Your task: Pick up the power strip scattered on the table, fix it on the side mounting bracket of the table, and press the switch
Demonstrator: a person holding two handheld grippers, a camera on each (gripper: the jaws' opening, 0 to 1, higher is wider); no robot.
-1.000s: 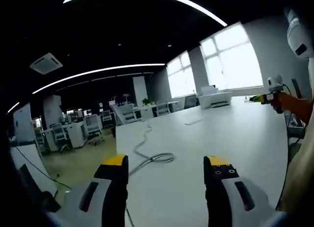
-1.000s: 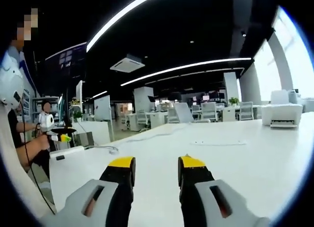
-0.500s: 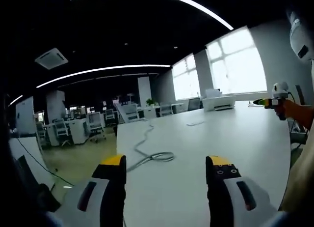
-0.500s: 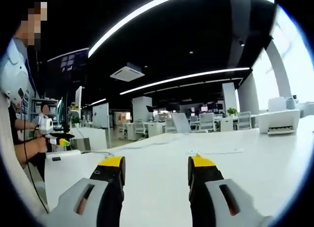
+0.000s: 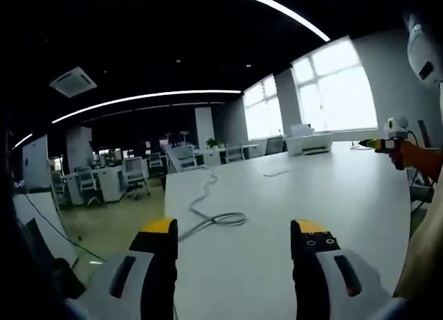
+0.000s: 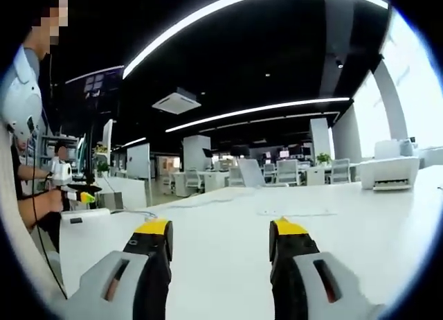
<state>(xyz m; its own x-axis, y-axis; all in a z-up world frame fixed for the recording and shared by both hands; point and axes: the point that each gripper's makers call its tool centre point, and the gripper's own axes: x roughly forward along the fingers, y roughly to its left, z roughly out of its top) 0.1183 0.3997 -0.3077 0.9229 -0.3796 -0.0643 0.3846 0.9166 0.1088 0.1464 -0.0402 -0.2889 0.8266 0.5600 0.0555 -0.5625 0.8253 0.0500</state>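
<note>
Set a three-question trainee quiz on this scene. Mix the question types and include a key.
1. True or false: the left gripper and the right gripper both have their jaws apart with nothing between them.
2. What lies on the table ahead of the left gripper? A) a coiled cable B) a mug C) a laptop
3. Fill in: in the right gripper view, the white power strip sits toward the picture's ___ side.

Key: 1 true; 2 A, the coiled cable; 3 left.
</note>
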